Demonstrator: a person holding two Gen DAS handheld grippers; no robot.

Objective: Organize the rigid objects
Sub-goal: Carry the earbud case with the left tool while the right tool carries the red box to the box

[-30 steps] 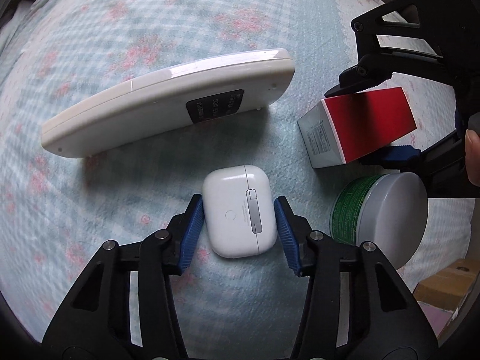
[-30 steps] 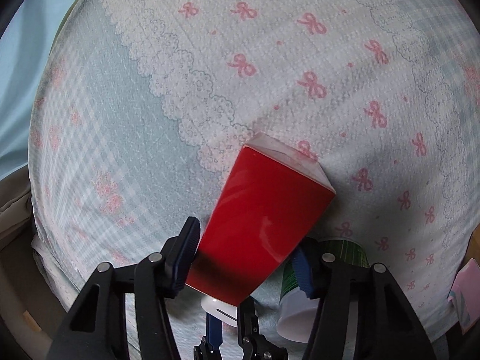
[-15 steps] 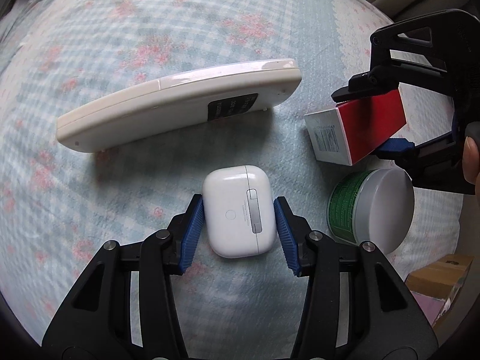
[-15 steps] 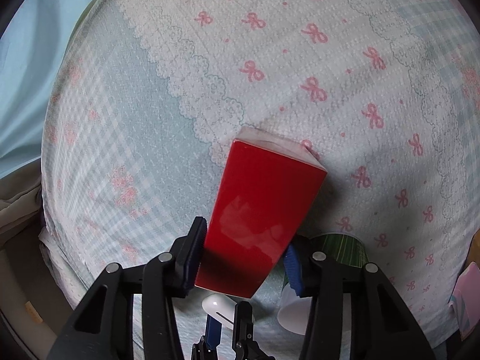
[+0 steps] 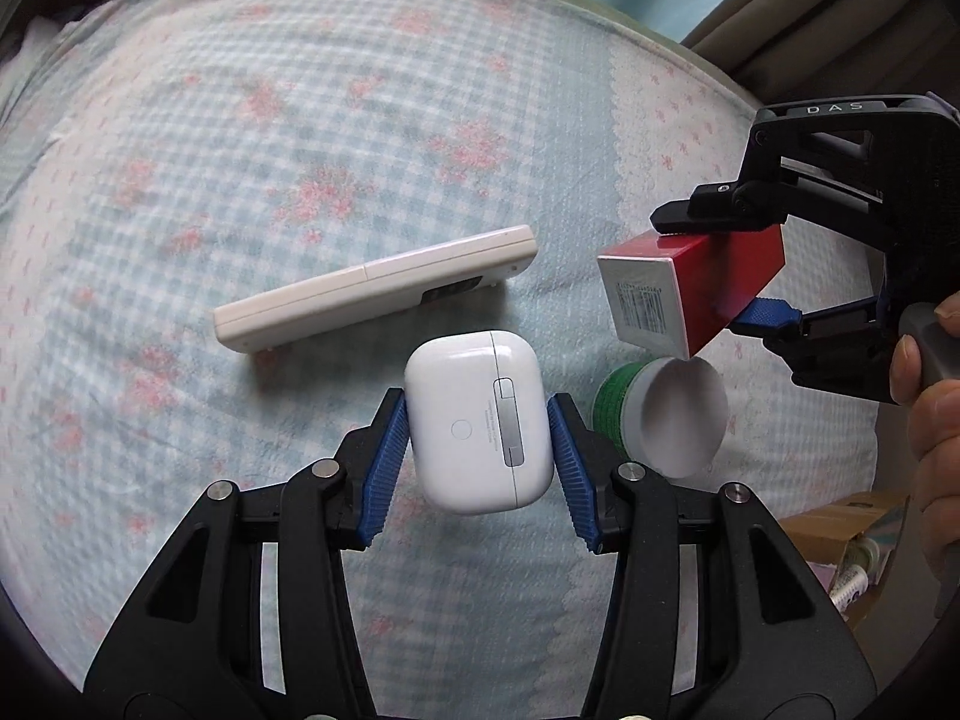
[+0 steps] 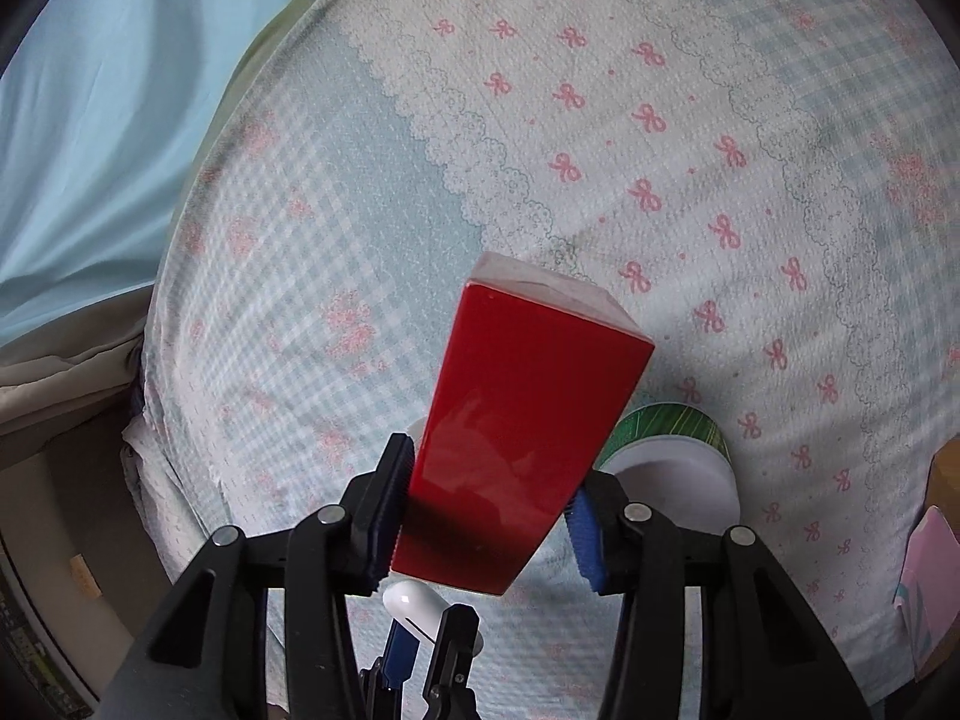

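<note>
My left gripper (image 5: 477, 429) is shut on a white earbud case (image 5: 477, 420) and holds it above the bed. My right gripper (image 6: 489, 516) is shut on a red box (image 6: 516, 438) and holds it in the air; in the left wrist view the red box (image 5: 690, 294) shows its white barcode end, right of the case. A cream remote control (image 5: 375, 288) lies on the checked bedspread beyond the case. A green-and-white jar (image 5: 660, 414) lies on its side on the bed under the red box. It also shows in the right wrist view (image 6: 678, 450).
The bed (image 5: 240, 120) is covered by a blue checked spread with pink flowers and a white bow-patterned strip (image 6: 600, 90). A cardboard box (image 5: 852, 546) with small items stands off the bed's right edge. Curtains (image 5: 840, 6) hang at the back right.
Both grippers have risen from the bed with their objects. The remote and the jar look smaller and farther below. The red box has lifted clear of the jar.
</note>
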